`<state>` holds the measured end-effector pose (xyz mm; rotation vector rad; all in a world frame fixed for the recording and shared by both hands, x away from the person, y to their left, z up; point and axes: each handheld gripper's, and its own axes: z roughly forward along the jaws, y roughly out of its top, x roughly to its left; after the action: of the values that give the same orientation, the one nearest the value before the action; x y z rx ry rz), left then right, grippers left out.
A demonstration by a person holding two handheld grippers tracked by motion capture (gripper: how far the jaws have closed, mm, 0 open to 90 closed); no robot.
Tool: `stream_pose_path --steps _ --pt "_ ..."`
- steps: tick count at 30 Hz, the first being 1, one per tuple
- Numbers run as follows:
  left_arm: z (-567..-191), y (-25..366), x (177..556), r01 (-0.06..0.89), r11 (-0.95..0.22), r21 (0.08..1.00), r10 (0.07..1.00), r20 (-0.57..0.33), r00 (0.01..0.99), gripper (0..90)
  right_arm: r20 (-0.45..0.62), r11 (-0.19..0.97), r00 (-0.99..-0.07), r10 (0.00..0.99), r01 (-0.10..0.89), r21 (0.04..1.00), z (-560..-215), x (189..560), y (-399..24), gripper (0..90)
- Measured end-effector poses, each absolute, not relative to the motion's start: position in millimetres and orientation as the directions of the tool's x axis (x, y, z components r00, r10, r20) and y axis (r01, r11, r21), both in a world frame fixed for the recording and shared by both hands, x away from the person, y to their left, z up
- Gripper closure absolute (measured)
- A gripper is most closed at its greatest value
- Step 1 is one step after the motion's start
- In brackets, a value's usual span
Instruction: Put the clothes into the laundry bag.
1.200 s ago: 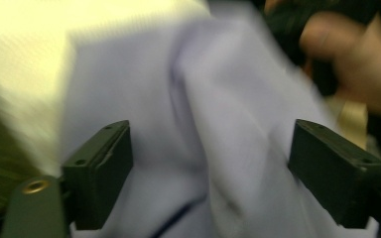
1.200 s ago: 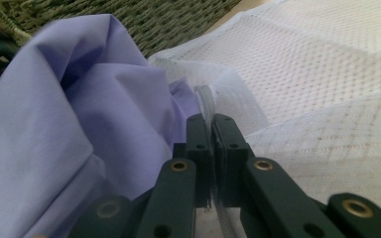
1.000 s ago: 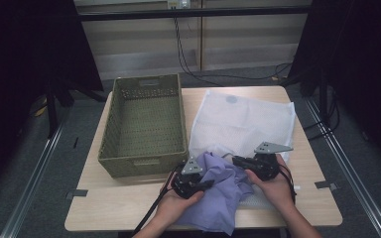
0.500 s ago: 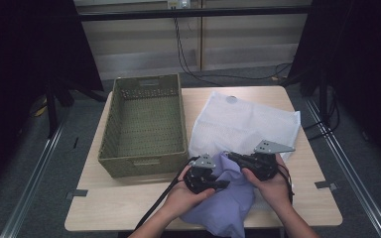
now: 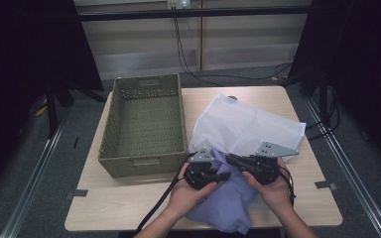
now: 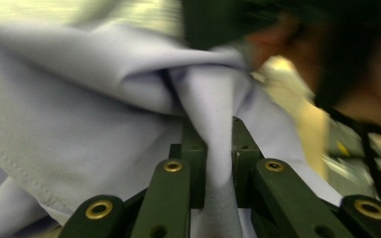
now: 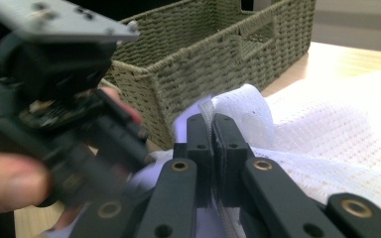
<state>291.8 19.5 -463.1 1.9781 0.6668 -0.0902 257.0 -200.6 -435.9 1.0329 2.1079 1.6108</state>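
Observation:
A lavender cloth [image 5: 228, 203] hangs bunched at the table's front edge. My left gripper [image 5: 224, 176] points right and is shut on a fold of that cloth [image 6: 79, 124]; in the left gripper view the fabric is pinched between the jaws of the left gripper [image 6: 213, 130]. My right gripper [image 5: 231, 158] points left, facing it. In the right gripper view the right gripper [image 7: 212, 124] is shut on the near edge of a white mesh bag [image 7: 327, 129], with lavender fabric just behind. The bag [image 5: 248, 126] lies spread on the table's right half.
An olive woven basket [image 5: 139, 166] stands empty on the left half of the wooden table [image 5: 129, 203], close to my left hand. In the right gripper view its wall [image 7: 203, 54] rises just behind the left gripper [image 7: 64, 114]. Cables trail off the front edge.
My left gripper has moved right toward the right gripper, and both have lifted a little. The lavender cloth is more gathered between them and hangs lower over the front edge.

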Motion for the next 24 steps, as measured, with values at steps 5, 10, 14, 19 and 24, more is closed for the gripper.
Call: stream_pose_path --steps 5,10,14,19,24 --pt "-474 27 296 0.526 -0.224 0.82 0.546 -0.341 0.765 80.3 0.194 0.132 -0.702 0.685 0.382 0.915 -441 255 -201 87.1" --pt "-484 20 285 0.472 -0.309 0.826 0.519 -0.27 0.811 50.1 0.195 0.165 -0.701 0.686 0.411 0.897 -448 257 -201 87.2" --pt "-464 41 281 0.433 -0.224 0.873 0.572 -0.242 0.784 32.2 0.187 0.178 -0.688 0.701 0.423 0.889 -450 257 -205 87.3" --pt "-475 48 290 0.502 -0.22 0.836 0.593 -0.294 0.749 19.7 0.205 0.153 -0.672 0.712 0.433 0.889 -451 259 -207 87.3" --pt "-495 27 291 0.48 -0.318 0.818 0.641 -0.188 0.745 12.8 0.19 0.175 -0.683 0.706 0.427 0.887 -451 260 -201 87.3"
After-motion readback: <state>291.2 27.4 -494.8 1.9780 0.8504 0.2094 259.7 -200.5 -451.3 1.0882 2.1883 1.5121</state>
